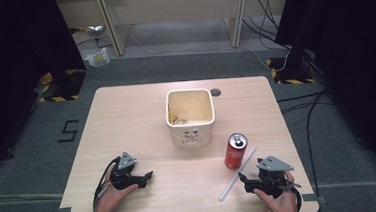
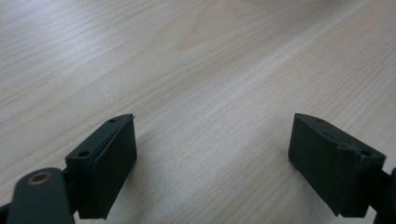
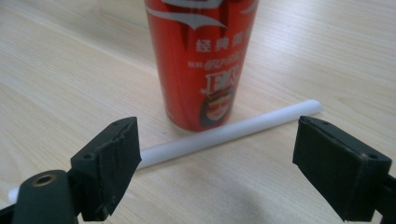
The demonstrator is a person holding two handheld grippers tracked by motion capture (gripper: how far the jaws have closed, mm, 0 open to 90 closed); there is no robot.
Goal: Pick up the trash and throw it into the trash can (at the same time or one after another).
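A red soda can (image 1: pixel 236 152) (image 3: pixel 201 60) stands upright on the table (image 1: pixel 141 114), right of centre. A white straw (image 1: pixel 237 174) (image 3: pixel 224 135) lies flat just in front of the can, running diagonally. My right gripper (image 1: pixel 242 177) (image 3: pixel 215 158) is open near the front right; the straw and the can lie just beyond its jaws, which hold nothing. My left gripper (image 1: pixel 149 175) (image 2: pixel 212 154) is open at the front left over bare wood, with nothing between its jaws. A cream square tub (image 1: pixel 190 116) stands open at the table's middle.
A small round hole (image 1: pixel 215 92) is in the tabletop behind the tub. Beyond the table lie grey floor, cables (image 1: pixel 296 103) at the right, wooden furniture legs (image 1: pixel 110 26) at the back, and dark curtains (image 1: pixel 12 53) on both sides.
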